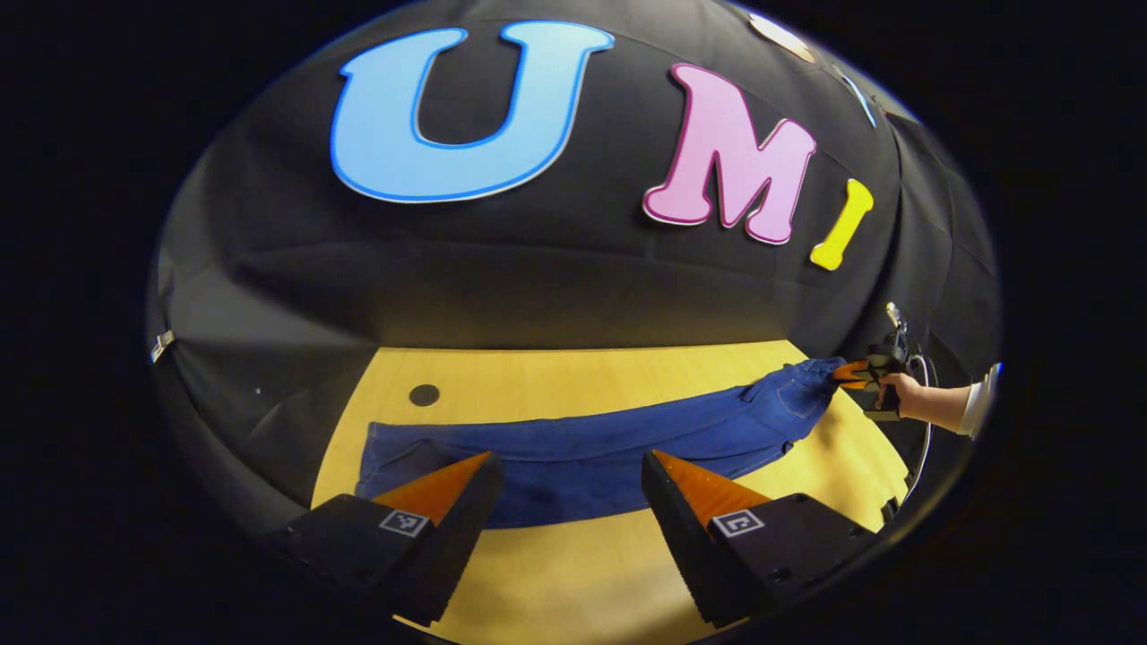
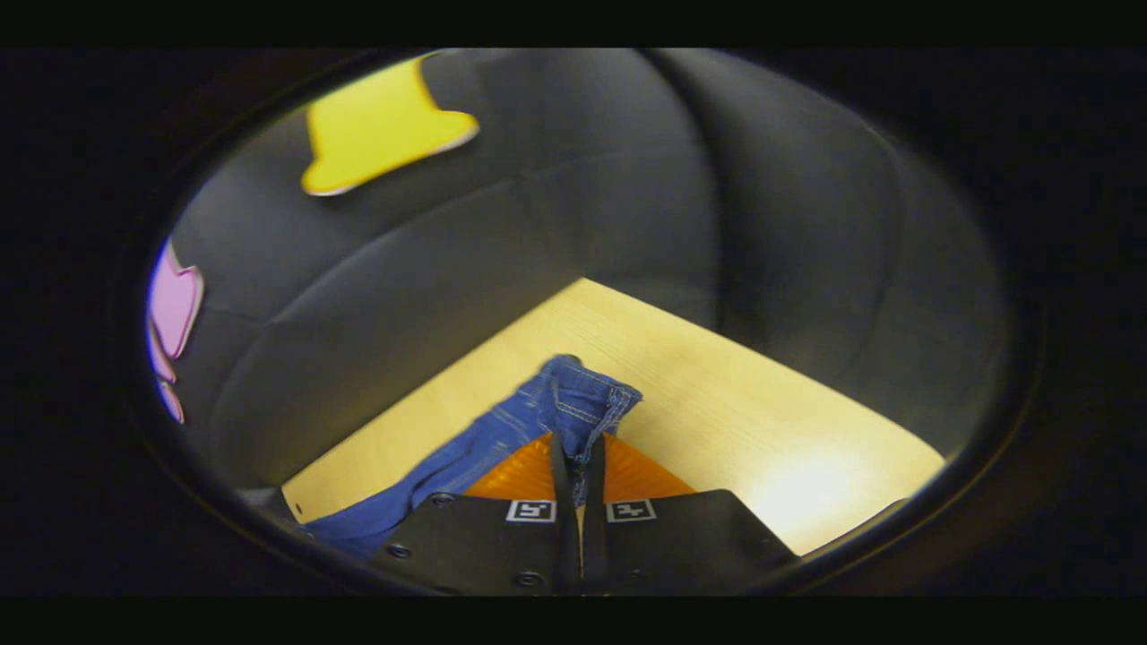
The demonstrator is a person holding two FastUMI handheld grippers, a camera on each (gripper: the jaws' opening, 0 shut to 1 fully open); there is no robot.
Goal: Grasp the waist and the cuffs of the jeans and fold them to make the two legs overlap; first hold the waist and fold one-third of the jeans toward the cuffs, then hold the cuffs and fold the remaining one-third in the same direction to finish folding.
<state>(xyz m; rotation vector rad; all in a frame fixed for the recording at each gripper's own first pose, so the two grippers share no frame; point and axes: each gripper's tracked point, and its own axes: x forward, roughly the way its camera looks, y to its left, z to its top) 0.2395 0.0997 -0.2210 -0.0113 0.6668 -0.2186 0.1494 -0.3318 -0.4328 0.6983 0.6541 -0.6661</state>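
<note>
Denim lies in one long blue strip across the pale wooden table [image 1: 573, 573]; the jeans [image 1: 591, 448] run from the cuffs [image 1: 381, 457] at my left to the waist [image 1: 811, 381] at my right, and from here the legs look already laid one over the other. My left gripper [image 1: 566, 497] hovers low with its fingers wide apart, just short of the near edge of the cloth and holding nothing; my right gripper [image 2: 578, 461] has its fingers pressed together on a bunch of the waistband, which stands up pinched between them, and in the left gripper view I see that same gripper [image 1: 851, 372] and my hand [image 1: 899, 391] at the far end. I judge the step in hand to be the waist fold; one pinch alone would drag the band askew, so I would bring the left gripper to the other waist corner, lift both level, and carry the band a third of the way toward the cuffs, keeping the edges square.
</note>
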